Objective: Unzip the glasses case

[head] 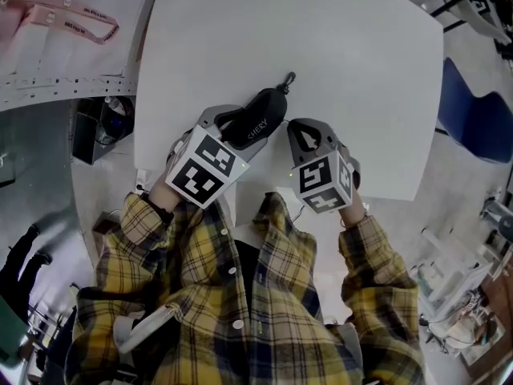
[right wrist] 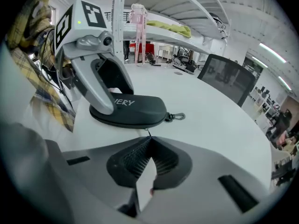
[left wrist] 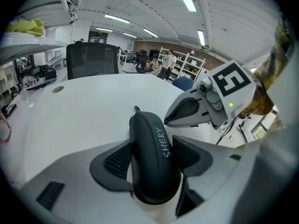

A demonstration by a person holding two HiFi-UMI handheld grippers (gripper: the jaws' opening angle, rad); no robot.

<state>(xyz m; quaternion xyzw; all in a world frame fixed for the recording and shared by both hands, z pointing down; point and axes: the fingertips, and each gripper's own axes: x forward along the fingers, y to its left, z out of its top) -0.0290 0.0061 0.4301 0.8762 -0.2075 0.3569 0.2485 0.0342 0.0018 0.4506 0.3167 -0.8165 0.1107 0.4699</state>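
While the head view shows the glasses case (head: 258,120) lying on the white worktop (head: 361,70) near the person, the left hand-held gripper (head: 234,131) straddles its near end and the right hand-held gripper (head: 296,131) sits just beside it.

In the left gripper view, both pads press the case's sides in a firm clamp.

In the right gripper view, the jaws are closed together, their tips apparently pinching the thin zip pull (right wrist: 147,133) at the seam. To do this well, I judge, hold the clamp steady and draw the pull along the seam, not away from it.

Yellow-navy plaid shirt (head: 200,295); grey hand-held grippers (head: 244,127) (head: 298,132) carry black-white marker cubes (head: 204,171).
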